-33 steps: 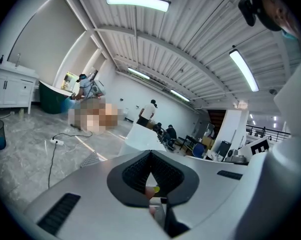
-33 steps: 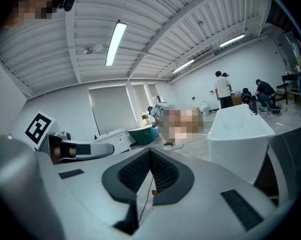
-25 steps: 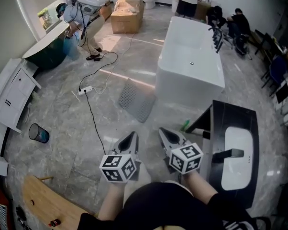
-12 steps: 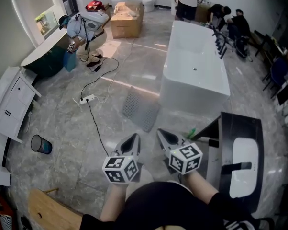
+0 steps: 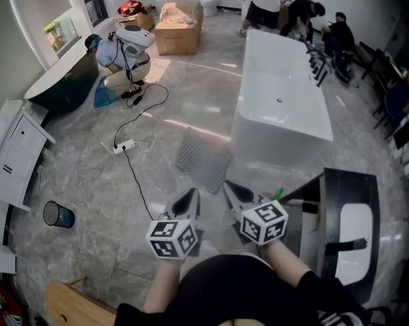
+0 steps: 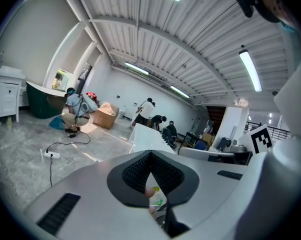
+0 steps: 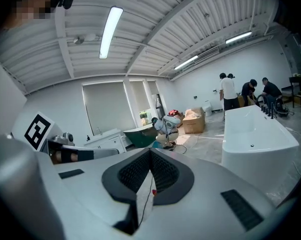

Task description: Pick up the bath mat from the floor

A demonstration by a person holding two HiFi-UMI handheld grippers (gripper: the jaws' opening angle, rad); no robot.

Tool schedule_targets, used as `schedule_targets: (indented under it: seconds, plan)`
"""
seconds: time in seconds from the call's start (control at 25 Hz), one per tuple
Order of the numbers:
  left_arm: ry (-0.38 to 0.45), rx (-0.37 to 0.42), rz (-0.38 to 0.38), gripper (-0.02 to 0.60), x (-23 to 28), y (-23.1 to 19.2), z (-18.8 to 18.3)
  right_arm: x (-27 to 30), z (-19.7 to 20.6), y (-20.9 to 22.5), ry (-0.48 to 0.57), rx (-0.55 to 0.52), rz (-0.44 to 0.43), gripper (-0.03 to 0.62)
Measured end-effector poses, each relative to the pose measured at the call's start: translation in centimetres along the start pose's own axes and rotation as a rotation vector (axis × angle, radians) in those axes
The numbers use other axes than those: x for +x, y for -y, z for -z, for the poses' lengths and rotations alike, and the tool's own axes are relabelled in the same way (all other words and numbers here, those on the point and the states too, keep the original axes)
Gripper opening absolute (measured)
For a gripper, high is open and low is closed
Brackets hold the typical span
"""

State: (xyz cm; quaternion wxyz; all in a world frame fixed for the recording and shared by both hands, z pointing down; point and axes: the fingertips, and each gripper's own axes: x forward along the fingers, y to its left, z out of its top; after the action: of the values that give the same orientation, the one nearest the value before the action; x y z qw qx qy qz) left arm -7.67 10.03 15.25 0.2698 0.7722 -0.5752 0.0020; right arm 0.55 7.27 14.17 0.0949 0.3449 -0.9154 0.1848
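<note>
**Both grippers closed, mat ahead on the floor**

Head view: I hold my left gripper (image 5: 189, 197) and right gripper (image 5: 230, 189) side by side in front of me. The grey bath mat (image 5: 203, 158) lies flat on the floor ahead of their tips, beside the white bathtub (image 5: 279, 107).

Left gripper view: my jaws are pressed together with nothing between them.

Right gripper view: these jaws meet too, empty, and the bathtub stands at the right.

The person wears a black top (image 5: 225, 291), and the left gripper (image 5: 189, 197) and right gripper (image 5: 232, 190) are pale grey with dark ribbed pads (image 6: 135, 171) and black-and-white marker cubes (image 5: 170, 238).
</note>
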Motion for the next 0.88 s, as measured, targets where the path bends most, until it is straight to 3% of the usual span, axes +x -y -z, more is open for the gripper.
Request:
schedule_targets:
  seconds: [0.56, 0.88]
  plan:
    - [-0.057, 0.014, 0.055, 0.000, 5.6, -4.6, -1.7, 5.2, -0.7, 4.4, -0.012, 0.025, 0.111, 0.011]
    - [-0.065, -0.011, 0.032, 0.000, 8.3, -6.2, -2.0, 6.2, -0.8, 6.5, -0.038, 0.004, 0.122, 0.011]
